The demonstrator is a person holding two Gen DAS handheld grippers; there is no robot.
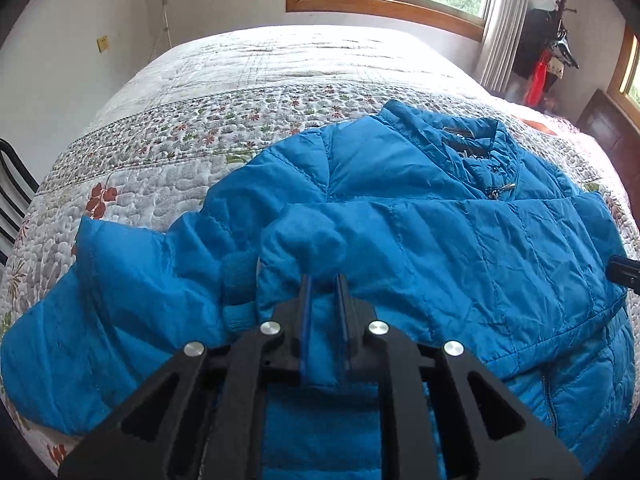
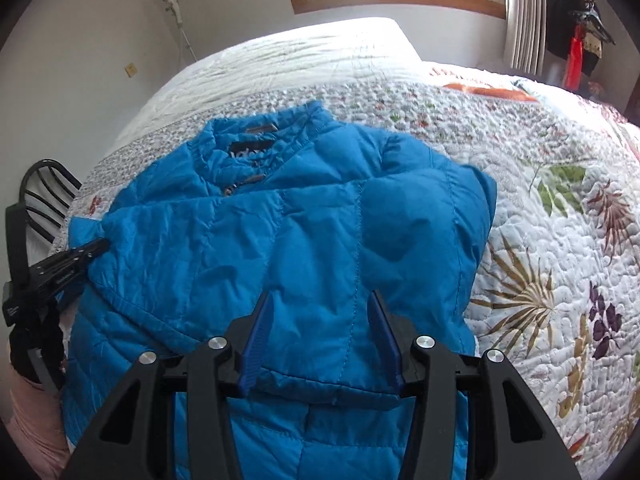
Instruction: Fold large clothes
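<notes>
Left gripper (image 1: 323, 280) pinches the jacket's (image 1: 440, 232) sleeve cuff; the body stretches ahead-right toward the right gripper (image 2: 322, 300), spread astride a fold.

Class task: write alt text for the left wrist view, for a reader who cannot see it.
The left gripper pinches a fold of a blue quilted jacket, its blue-padded fingers closed on the fabric. The jacket lies spread on a floral quilt covering a bed, collar toward a wood-framed window.

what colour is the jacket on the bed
Bright blue, quilted jacket; clearest in the right wrist view.
</notes>
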